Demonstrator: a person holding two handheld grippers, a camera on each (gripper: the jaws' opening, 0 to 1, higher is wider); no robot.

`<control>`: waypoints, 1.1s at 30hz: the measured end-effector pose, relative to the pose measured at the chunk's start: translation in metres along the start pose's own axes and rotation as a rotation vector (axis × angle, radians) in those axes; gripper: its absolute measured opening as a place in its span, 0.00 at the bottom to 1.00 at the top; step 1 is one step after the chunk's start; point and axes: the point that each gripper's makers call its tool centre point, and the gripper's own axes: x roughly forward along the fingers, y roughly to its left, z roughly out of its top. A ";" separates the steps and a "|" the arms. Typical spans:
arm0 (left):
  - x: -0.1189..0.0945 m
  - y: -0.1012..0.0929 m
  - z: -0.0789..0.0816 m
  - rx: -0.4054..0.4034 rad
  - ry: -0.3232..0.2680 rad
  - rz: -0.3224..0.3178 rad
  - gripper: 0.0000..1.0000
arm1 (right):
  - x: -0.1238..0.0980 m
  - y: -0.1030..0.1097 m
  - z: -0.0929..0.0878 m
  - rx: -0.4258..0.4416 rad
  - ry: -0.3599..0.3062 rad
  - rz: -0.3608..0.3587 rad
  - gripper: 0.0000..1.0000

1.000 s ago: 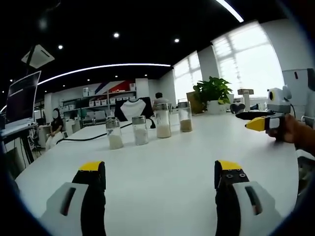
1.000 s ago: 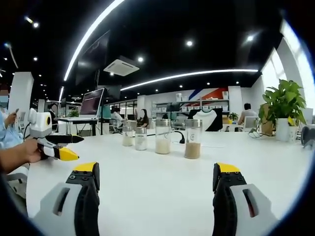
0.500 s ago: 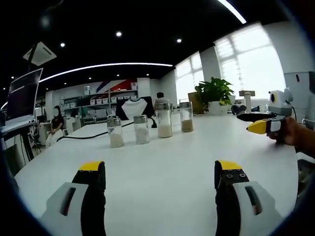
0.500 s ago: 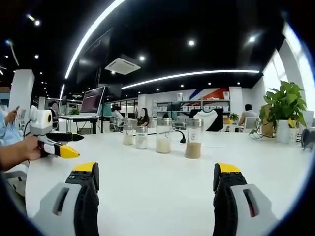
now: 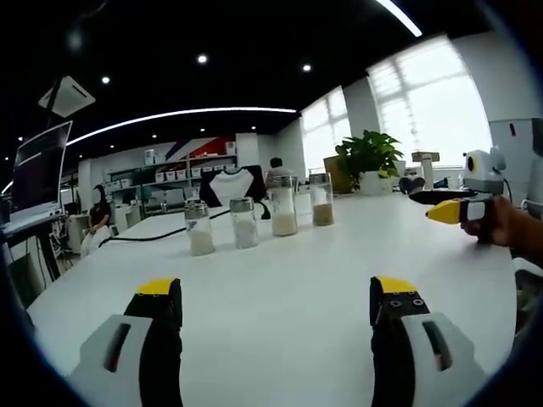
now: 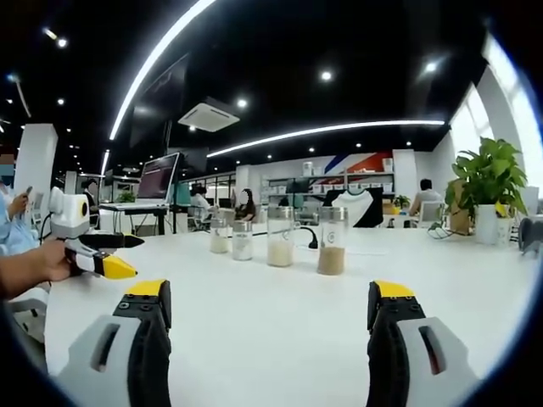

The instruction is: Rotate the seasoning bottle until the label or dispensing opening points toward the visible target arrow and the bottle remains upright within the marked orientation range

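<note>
On the white table [image 5: 280, 288] four clear seasoning bottles stand upright in a row, well ahead of both grippers and touched by neither. From the left gripper view they run from the white-filled bottle [image 5: 199, 229] through a second white one [image 5: 244, 224] and a taller cream-filled one [image 5: 283, 208] to the brown-filled bottle [image 5: 321, 202] at the far end. The left gripper [image 5: 280, 301] hangs above the tabletop with its yellow-tipped jaws spread wide and nothing between them. The right gripper [image 6: 271, 301] is likewise wide apart and empty, with the brown-filled bottle nearest it. A potted plant [image 5: 369, 161] sits near the windows beyond the row.
</note>
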 end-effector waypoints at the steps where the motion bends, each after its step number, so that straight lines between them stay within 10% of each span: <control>1: 0.000 0.000 0.000 0.001 -0.002 0.002 0.97 | 0.000 0.000 0.000 0.003 -0.001 0.000 0.98; 10: -0.005 0.017 0.013 -0.039 -0.078 0.064 0.92 | -0.001 0.001 0.001 0.005 -0.005 0.003 0.98; 33: 0.032 0.019 -0.001 0.017 0.053 -0.008 1.00 | -0.001 0.003 0.001 -0.001 -0.003 0.006 0.98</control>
